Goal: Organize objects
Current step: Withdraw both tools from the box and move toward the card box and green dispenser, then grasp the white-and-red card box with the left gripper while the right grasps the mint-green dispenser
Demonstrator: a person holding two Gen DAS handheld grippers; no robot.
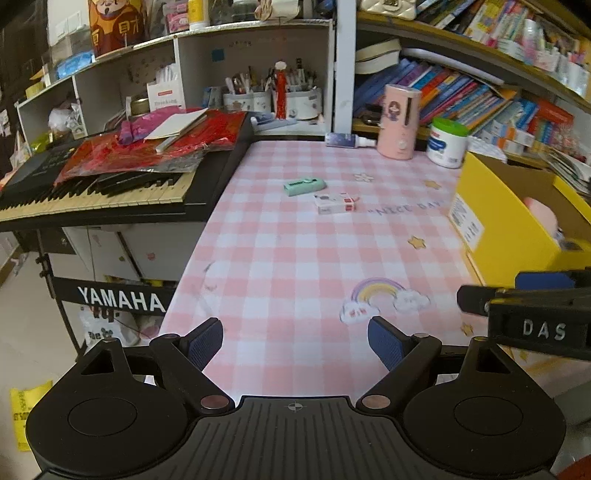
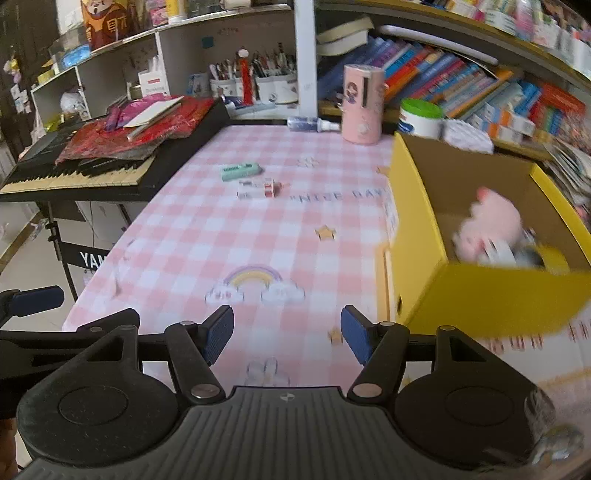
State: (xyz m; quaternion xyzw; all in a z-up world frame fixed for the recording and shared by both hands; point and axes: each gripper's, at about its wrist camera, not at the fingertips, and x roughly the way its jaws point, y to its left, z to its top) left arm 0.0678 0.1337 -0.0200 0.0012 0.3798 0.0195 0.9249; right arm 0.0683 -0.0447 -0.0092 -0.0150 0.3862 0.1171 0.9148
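Left wrist: green eraser [image 1: 304, 185] lies lengthwise left-right on table [image 1: 295, 258]

Left wrist view: looks forward and down from behind the left gripper [image 1: 295, 341], low over the near edge of the checked tablecloth [image 1: 295, 240]; the keyboard [image 1: 110, 188] lies left of the claw, the yellow box [image 1: 517, 229] right. Right wrist view: same heading from behind the right gripper [image 2: 287, 334], nearer the box. Both share the tablecloth, green eraser [image 1: 304, 184] and shelves [image 1: 258, 29] ahead.
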